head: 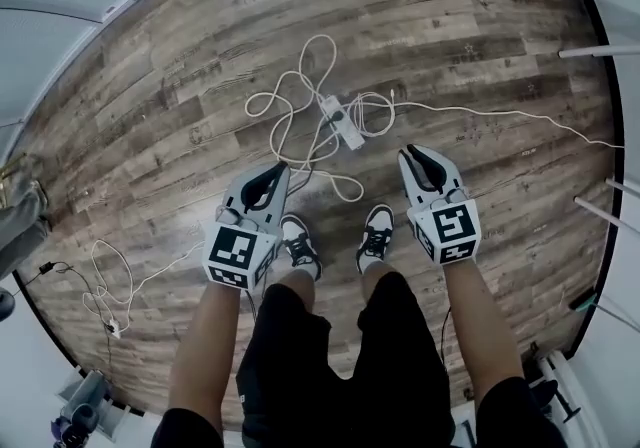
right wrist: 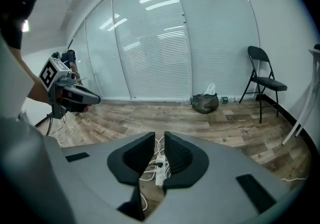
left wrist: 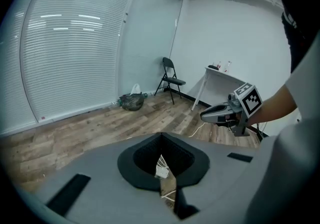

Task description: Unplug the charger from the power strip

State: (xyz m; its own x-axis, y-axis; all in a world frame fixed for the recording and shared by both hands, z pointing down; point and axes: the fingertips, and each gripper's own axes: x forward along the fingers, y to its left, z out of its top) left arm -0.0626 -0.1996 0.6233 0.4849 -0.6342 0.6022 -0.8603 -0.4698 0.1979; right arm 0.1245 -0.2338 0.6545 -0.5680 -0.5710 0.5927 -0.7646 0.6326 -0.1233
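You stand on a wood-plank floor [head: 170, 86] and look straight down past your shoes [head: 300, 242]. The power strip [head: 344, 124] lies flat on the floor just ahead of your feet. It is a slim white bar, set at a slant and well apart from both claws. Loose white cables [head: 290, 101] loop and cross around it, and one long strand runs off to the right.

In the right gripper view, a small dark charger [right wrist: 159, 164] sits plugged into the strip's top face, near the far end, with the white bar reaching toward you below it.

Your left claw [head: 281, 168] hangs above the floor in front of your left shoe. Its jaws meet at the tips and nothing is between them. Your right claw [head: 411, 150] hangs in front of your right shoe, angled toward the strip. Its jaws are drawn nearly together, leaving only a narrow slit, and they grip nothing. The strip shows through that slit, far below.

A black folding chair [right wrist: 262, 80] and a dark bag [right wrist: 205, 103] stand by the window blinds.
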